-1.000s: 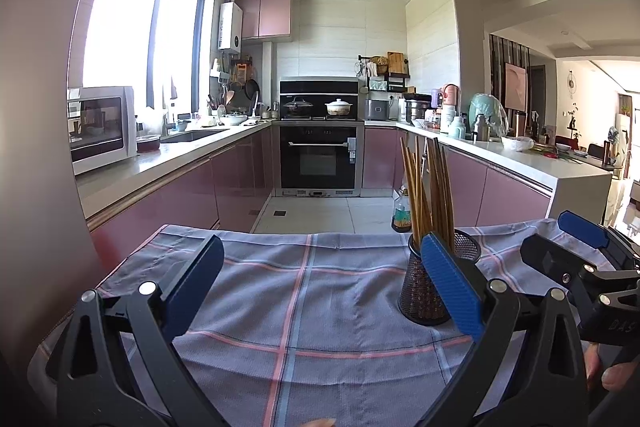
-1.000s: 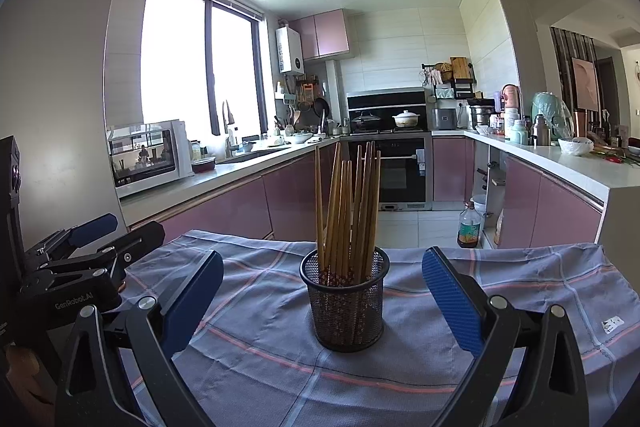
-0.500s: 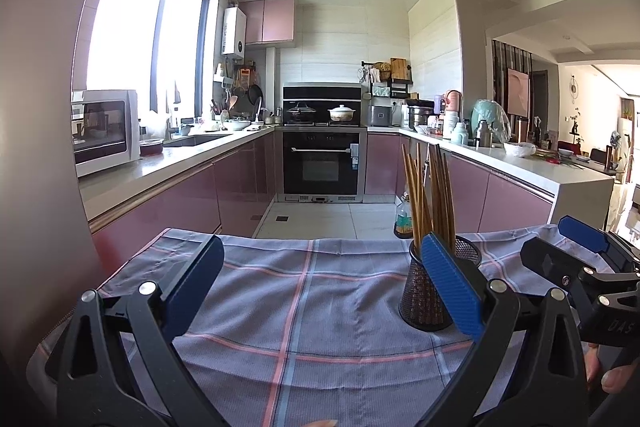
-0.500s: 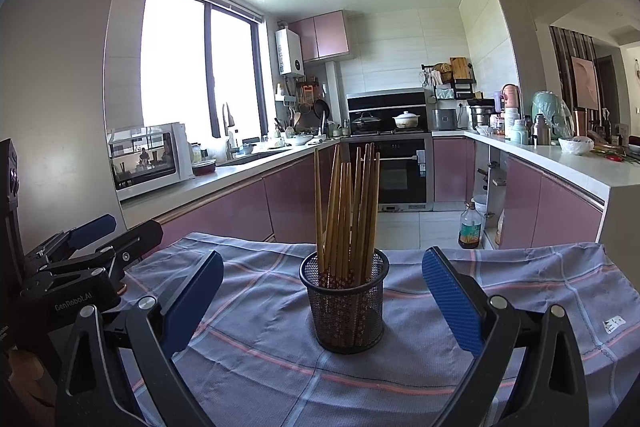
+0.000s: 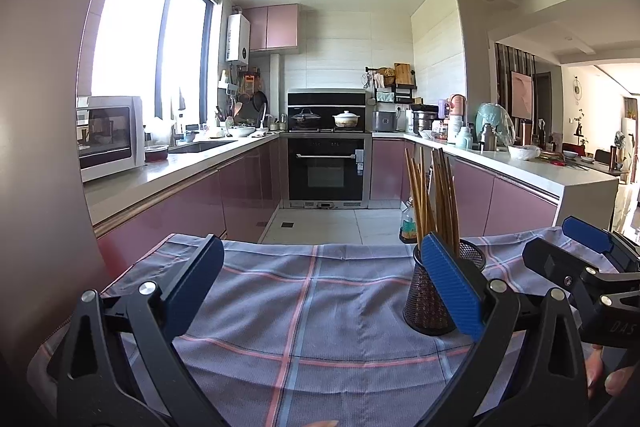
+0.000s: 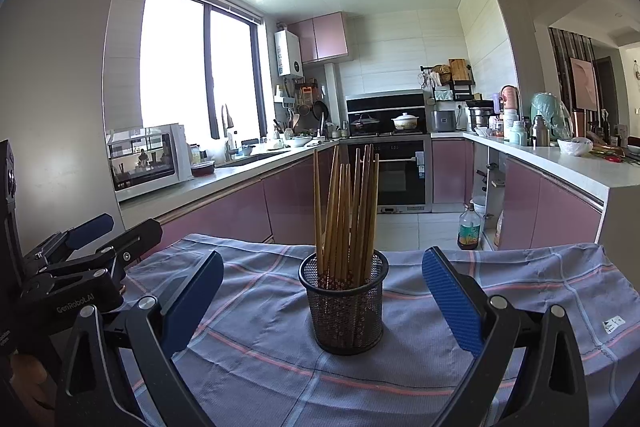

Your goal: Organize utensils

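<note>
A black mesh cup stands upright on the checked cloth, holding several wooden chopsticks. In the right wrist view it sits centred just ahead of my right gripper, which is open and empty. In the left wrist view the cup and chopsticks stand partly behind the right finger of my left gripper, which is open and empty. The right gripper shows at the right edge there; the left gripper shows at the left edge of the right wrist view.
The cloth covers the table in front of both grippers. Beyond its far edge lies the kitchen floor, with pink cabinets and an oven. A large grey appliance stands close on the left.
The left wrist view has tilted slightly upward, so the scene sits a little lower. The cup, chopsticks and right gripper hold their places.
</note>
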A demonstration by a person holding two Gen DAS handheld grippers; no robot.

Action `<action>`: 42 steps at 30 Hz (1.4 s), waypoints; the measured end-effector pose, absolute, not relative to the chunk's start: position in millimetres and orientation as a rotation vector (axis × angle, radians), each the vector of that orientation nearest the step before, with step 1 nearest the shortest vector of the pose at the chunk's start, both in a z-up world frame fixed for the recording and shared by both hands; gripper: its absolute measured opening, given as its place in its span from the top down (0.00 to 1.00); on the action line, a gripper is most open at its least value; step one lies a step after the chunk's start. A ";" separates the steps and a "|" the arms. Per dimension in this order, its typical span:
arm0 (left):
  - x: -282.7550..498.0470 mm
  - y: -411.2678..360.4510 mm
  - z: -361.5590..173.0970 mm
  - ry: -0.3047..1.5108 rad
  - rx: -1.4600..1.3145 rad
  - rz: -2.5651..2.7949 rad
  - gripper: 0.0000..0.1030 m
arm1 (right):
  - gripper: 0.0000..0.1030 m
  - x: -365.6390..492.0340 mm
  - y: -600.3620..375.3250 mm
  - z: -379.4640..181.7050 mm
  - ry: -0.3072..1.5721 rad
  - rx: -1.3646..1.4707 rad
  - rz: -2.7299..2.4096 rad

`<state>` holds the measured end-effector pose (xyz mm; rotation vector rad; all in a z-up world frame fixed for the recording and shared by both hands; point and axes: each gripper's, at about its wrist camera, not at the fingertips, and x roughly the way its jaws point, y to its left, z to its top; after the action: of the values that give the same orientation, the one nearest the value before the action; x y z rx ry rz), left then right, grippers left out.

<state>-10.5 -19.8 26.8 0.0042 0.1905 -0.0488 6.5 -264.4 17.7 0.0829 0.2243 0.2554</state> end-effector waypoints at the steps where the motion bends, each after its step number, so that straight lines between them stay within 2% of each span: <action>1: -10.7 -20.0 26.9 0.191 0.004 -0.050 0.06 | 0.07 6.2 -264.5 17.9 0.222 0.083 0.255; 42: -10.7 -23.2 24.9 0.201 0.002 -0.059 0.06 | 0.07 5.3 -265.9 19.0 0.220 0.085 0.249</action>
<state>-10.7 -23.2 24.9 0.0024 0.2012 -0.0589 5.3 -265.9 19.0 0.0854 0.2199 0.2495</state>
